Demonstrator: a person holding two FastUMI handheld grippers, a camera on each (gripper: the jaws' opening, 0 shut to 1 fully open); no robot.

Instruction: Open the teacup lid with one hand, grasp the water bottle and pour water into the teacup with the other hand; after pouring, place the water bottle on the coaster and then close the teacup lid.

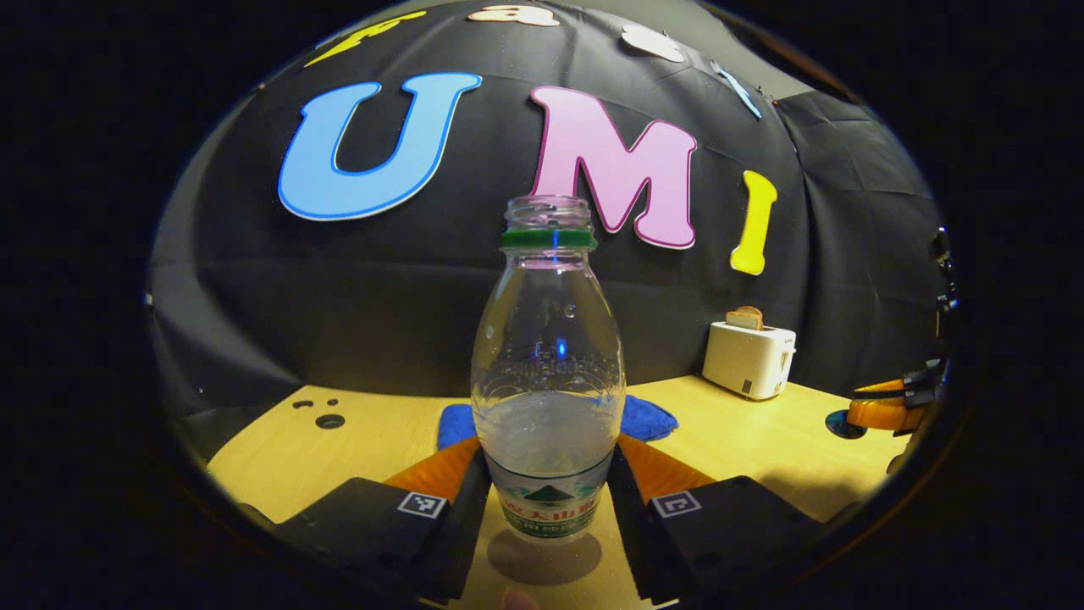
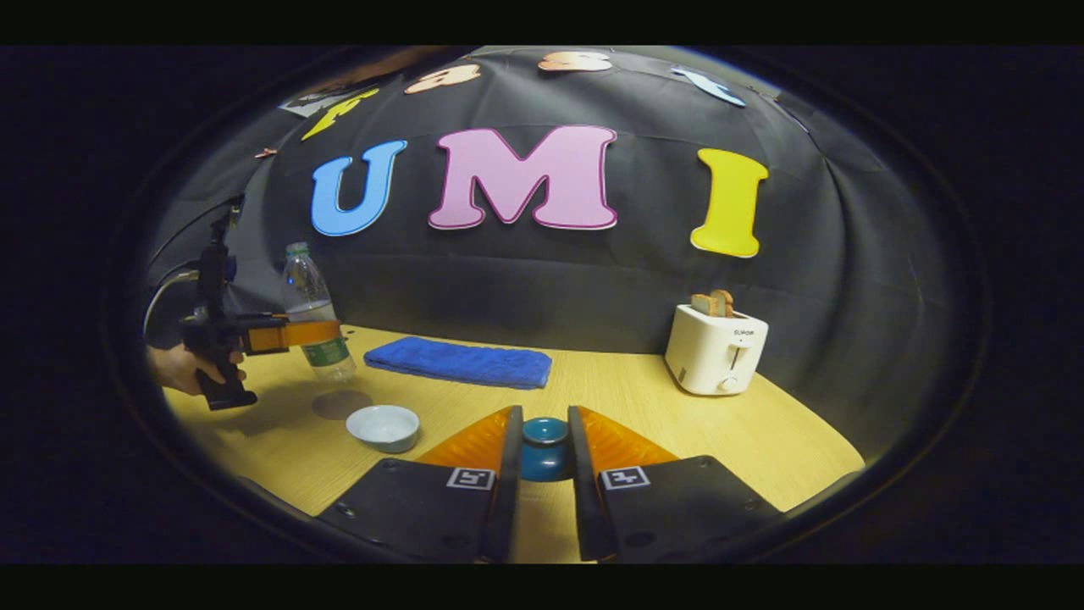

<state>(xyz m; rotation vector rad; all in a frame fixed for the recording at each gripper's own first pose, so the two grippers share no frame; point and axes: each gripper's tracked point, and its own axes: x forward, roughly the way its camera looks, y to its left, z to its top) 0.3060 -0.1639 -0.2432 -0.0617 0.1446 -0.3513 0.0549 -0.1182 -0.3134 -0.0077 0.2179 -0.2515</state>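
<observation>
Left gripper (image 1: pixel 549 500) clamped on the uncapped water bottle (image 1: pixel 548 373), right gripper (image 2: pixel 544 462) pinching the teacup lid (image 2: pixel 544 432) — tilt early, water spills.

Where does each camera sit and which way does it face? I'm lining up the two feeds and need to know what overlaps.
Left gripper view: rides on the left gripper, looking forward along its fingers at the water bottle clamped between them, with the blue towel behind it.
Right gripper view: rides on the right gripper, facing the booth wall; its fingers grip the teacup lid, and a hand holds the left gripper far off.
Shared: the bottle, towel, toaster and table.
</observation>
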